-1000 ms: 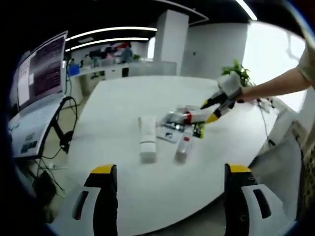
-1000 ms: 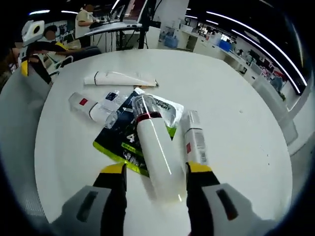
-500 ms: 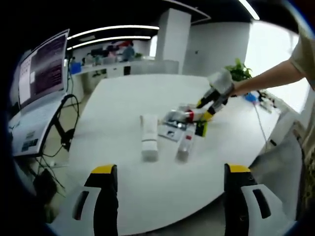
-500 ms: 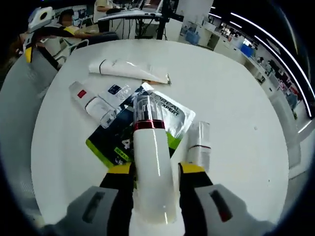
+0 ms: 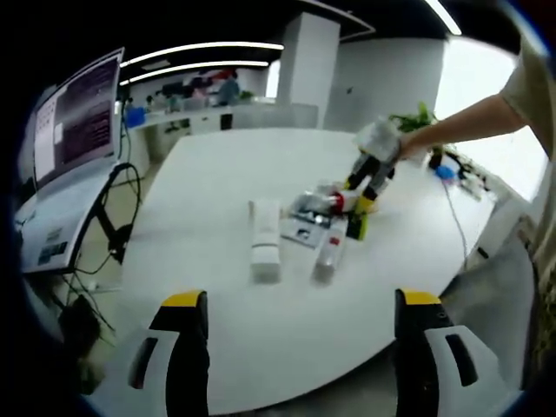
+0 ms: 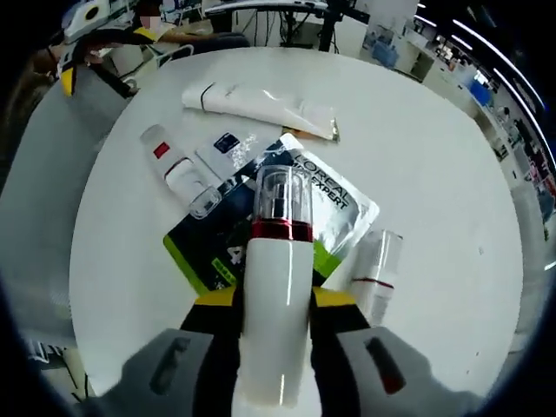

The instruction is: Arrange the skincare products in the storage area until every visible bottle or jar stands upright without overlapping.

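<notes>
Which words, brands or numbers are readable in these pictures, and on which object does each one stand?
"EXPERT": on the silver and green sachet lying under the white pump bottle that the right claw holds.
"4": large white digit on the sachet's dark part.
Labels on the small bottle, the flat packet and the monitor: too blurred to read.

I see a round white desk (image 5: 217, 191), a monitor (image 5: 74, 117) on a side bench at its left with cables (image 5: 113, 234) hanging, a potted plant (image 5: 417, 117) behind, ceiling strip lights (image 5: 200, 48).
</notes>
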